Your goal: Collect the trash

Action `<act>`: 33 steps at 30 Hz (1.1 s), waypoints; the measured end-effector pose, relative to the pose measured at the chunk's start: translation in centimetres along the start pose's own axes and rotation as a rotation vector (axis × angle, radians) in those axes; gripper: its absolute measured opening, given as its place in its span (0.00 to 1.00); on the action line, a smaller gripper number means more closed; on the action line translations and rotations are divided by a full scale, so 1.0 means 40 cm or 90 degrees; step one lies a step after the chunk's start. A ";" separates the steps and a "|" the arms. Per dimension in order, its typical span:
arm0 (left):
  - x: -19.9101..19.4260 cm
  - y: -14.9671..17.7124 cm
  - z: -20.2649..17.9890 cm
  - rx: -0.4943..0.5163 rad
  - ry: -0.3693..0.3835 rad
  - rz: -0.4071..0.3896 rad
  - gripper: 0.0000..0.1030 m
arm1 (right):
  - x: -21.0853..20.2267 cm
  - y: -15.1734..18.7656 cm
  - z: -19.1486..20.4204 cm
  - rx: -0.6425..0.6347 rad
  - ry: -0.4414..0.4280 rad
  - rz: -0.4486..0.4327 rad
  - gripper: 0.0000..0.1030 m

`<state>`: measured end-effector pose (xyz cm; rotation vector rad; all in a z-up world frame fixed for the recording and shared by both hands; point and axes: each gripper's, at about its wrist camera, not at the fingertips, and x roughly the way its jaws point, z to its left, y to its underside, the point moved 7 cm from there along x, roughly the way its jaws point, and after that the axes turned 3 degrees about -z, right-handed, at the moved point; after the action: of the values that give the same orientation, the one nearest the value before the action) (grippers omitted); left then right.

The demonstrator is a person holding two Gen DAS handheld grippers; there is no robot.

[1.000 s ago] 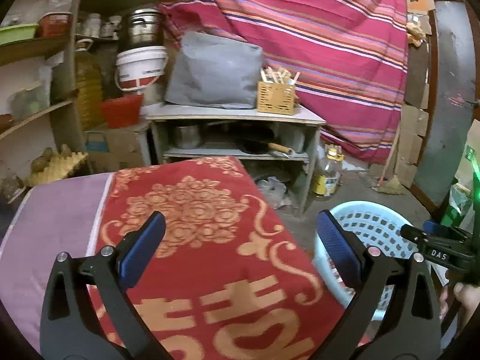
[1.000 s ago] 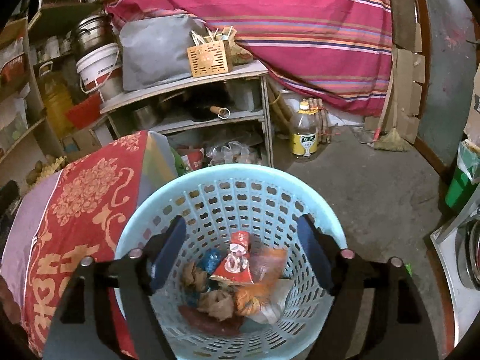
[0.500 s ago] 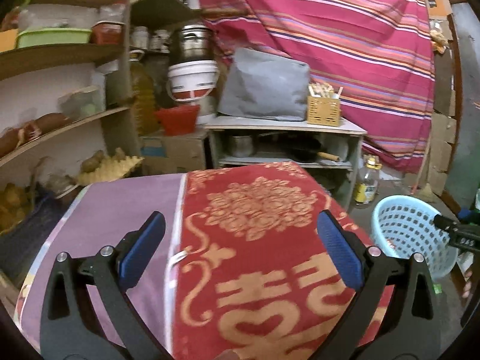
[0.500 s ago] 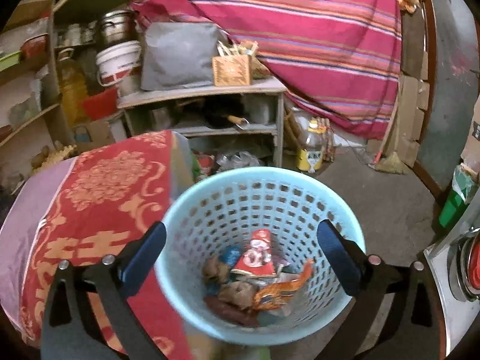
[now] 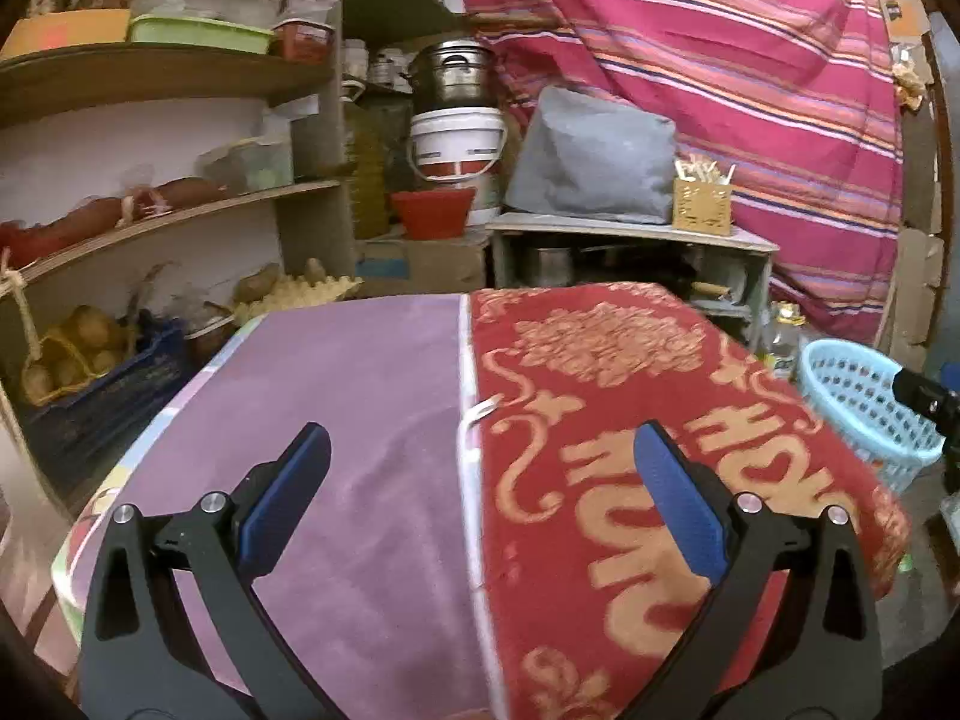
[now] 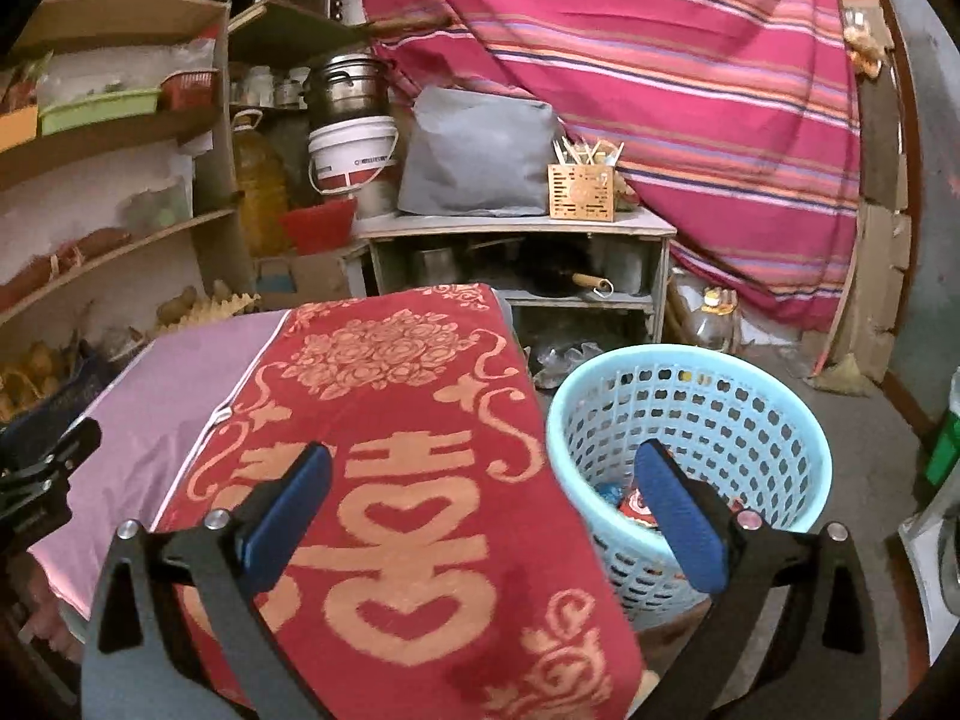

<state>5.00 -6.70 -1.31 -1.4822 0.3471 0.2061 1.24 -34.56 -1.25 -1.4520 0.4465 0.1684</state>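
A light blue perforated basket (image 6: 744, 420) stands on the floor right of the table and holds several wrappers (image 6: 633, 501); it also shows at the right edge of the left wrist view (image 5: 858, 396). My right gripper (image 6: 480, 510) is open and empty above the red cloth (image 6: 408, 480), its right finger over the basket's rim. My left gripper (image 5: 480, 492) is open and empty above the seam between the purple cloth (image 5: 348, 420) and the red cloth (image 5: 630, 420). No trash shows on the table.
Wooden shelves (image 5: 168, 210) with produce and containers stand at the left. A low grey stand (image 6: 516, 228) holds a grey bag and a wooden utensil box. A striped curtain (image 6: 690, 90) hangs behind. A bottle (image 6: 714, 318) stands on the floor.
Both grippers have swung left and back: the right one from over the basket to over the red cloth, the left one from the red cloth toward the purple cloth. Both stayed open.
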 end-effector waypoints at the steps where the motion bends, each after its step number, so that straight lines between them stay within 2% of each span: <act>1: -0.005 0.011 0.014 0.002 -0.011 0.000 0.95 | -0.001 0.006 0.018 -0.005 -0.003 0.001 0.96; 8: -0.020 0.048 0.075 -0.009 -0.032 0.001 0.95 | -0.010 0.050 0.121 -0.015 -0.013 0.009 0.96; 16: -0.018 0.065 0.102 -0.003 -0.044 -0.006 0.95 | -0.011 0.067 0.218 -0.062 -0.008 -0.013 0.96; 27: -0.001 0.081 0.143 -0.010 -0.060 -0.007 0.95 | -0.009 0.079 0.275 -0.084 -0.024 -0.026 0.95; 33: 0.008 0.081 0.151 -0.027 -0.051 0.000 0.95 | -0.004 0.080 0.290 -0.083 -0.029 -0.028 0.95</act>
<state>4.80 -0.46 -4.13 -1.5104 0.2794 0.2730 2.09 -22.78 -3.51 -1.5811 0.3725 0.1980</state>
